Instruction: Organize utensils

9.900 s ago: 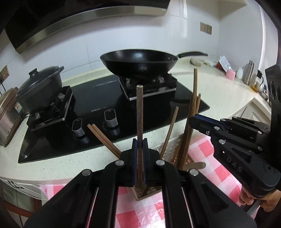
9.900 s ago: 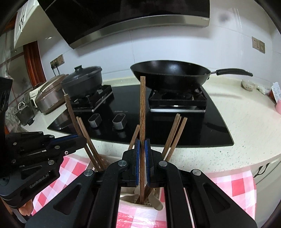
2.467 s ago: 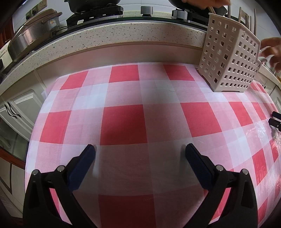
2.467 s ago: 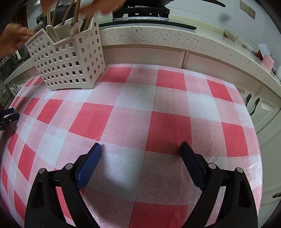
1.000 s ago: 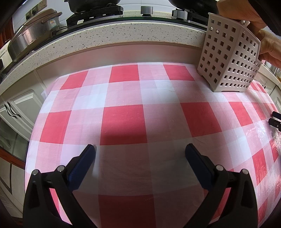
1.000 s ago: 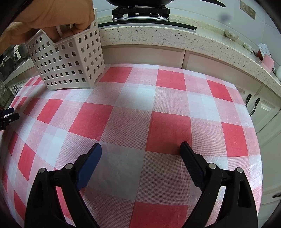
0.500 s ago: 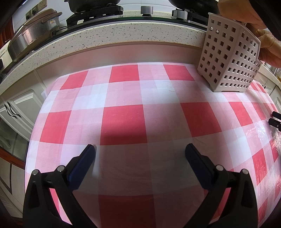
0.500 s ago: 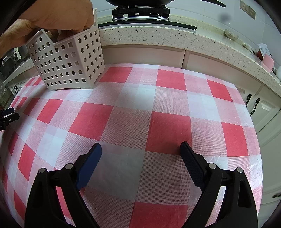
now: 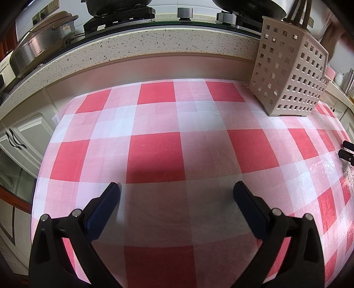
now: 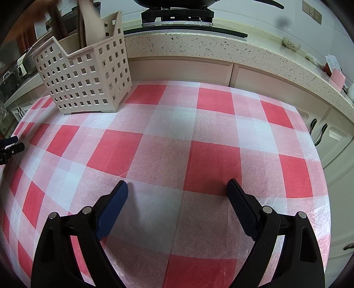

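Note:
A beige perforated utensil holder (image 9: pixel 289 73) stands on the red-and-white checked cloth (image 9: pixel 154 155), at the far right in the left wrist view and at the far left in the right wrist view (image 10: pixel 84 77). Dark wooden sticks (image 9: pixel 301 11) rise blurred out of its top, with a blurred hand (image 9: pixel 331 33) beside them. My left gripper (image 9: pixel 177 190) is open and empty, resting low over the cloth. My right gripper (image 10: pixel 178 188) is open and empty, also low over the cloth. Each gripper's tip shows at the other view's edge (image 9: pixel 346 150) (image 10: pixel 10 146).
A speckled stone counter edge (image 9: pixel 132 48) runs behind the cloth, with a black hob (image 10: pixel 177 15) and pans on it. A steel cooker (image 9: pixel 37 51) sits at the left. White cabinet doors (image 10: pixel 331 137) stand below the counter at the right.
The bare hands that held the holder's top have lifted away and are blurred above it, with wooden sticks showing there now. Both grippers stay still and open on the cloth.

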The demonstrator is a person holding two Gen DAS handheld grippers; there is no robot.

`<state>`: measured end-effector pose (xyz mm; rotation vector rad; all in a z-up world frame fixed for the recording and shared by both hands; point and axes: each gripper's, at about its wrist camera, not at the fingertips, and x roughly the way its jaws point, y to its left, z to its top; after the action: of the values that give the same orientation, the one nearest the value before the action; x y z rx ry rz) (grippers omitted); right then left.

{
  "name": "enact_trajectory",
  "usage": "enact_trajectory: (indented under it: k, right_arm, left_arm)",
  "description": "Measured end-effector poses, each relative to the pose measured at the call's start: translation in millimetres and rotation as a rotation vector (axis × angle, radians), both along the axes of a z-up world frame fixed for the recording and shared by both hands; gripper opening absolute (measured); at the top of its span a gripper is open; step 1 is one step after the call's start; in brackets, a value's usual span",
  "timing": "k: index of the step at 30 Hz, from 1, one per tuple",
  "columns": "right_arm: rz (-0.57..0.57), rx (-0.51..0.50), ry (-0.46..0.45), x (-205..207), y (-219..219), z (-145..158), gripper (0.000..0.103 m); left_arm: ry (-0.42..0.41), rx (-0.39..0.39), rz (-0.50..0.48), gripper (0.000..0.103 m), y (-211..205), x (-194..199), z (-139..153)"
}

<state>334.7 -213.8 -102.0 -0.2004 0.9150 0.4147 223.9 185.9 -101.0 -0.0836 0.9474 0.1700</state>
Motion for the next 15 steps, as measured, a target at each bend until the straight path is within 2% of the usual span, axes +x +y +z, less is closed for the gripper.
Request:
enact_trajectory:
  k: [15]
  right_arm:
    - [0.000, 0.000, 0.000, 1.3, 0.2, 0.2, 0.085]
  left_arm:
    - [0.001, 0.000, 0.000, 0.099, 0.3, 0.8, 0.3]
